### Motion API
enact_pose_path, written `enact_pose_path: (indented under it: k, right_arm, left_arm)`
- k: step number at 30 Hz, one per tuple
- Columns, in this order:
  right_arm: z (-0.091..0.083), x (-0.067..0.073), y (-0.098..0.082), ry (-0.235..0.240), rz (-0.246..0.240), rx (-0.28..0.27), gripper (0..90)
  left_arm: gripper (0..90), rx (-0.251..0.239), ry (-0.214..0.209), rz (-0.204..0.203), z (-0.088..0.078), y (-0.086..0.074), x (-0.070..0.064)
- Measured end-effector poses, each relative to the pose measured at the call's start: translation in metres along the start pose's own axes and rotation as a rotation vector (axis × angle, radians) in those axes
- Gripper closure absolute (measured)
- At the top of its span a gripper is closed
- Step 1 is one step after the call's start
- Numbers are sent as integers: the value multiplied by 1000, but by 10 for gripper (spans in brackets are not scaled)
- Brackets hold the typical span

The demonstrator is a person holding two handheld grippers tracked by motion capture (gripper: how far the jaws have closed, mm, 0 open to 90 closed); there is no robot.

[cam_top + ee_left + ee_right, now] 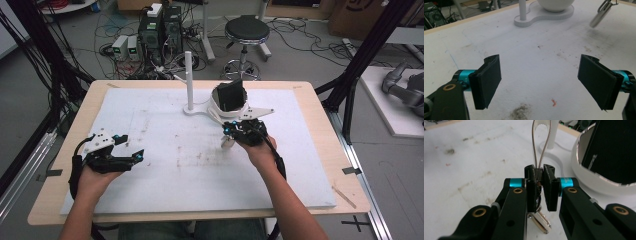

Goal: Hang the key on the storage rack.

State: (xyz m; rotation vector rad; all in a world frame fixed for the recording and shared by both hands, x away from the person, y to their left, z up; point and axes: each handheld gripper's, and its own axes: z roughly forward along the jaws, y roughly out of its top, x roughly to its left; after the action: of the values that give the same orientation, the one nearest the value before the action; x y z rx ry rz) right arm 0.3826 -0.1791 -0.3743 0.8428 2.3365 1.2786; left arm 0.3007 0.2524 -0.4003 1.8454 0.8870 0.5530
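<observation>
At the lower left of the high view, your left gripper [131, 150] rests low over the white mat [150, 190], and its jaws stand wide apart with nothing between them; in the left gripper view the two black pads [489, 80] frame bare, smudged mat.

Moving toward the centre, a white post [189, 80] stands upright on a flat white base [197, 110] near the far edge of the mat. Just right of it, on the same base, sits a white bowl-shaped holder [216, 107] with a dark block [231, 94] inside it.

Right of centre, your right gripper [229, 131] is clamped on a metal key ring [541, 147]. In the right gripper view its wire loop rises above the closed jaws and a metal tag [541, 221] hangs below them. In the high view the key ring hangs just in front of the holder, near it but apart from it.
</observation>
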Motion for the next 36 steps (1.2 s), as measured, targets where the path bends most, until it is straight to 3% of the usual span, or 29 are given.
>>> enact_pose_path:
  k: [16,25,31,36]
  right_arm:
    - [8,7,74,-44,-79,-98,830]
    - [15,6,107,-75,-90,-133,830]
    - [24,5,125,-90,-111,-120,829]
    - [35,5,129,-103,-114,-95,829]
  left_arm:
    - [189,-11,-12,1,2,1,1]
    - [189,-16,-12,-5,1,1,3]
    - [189,-16,-10,-8,1,1,4]
    - [189,-18,-11,-11,1,1,3]
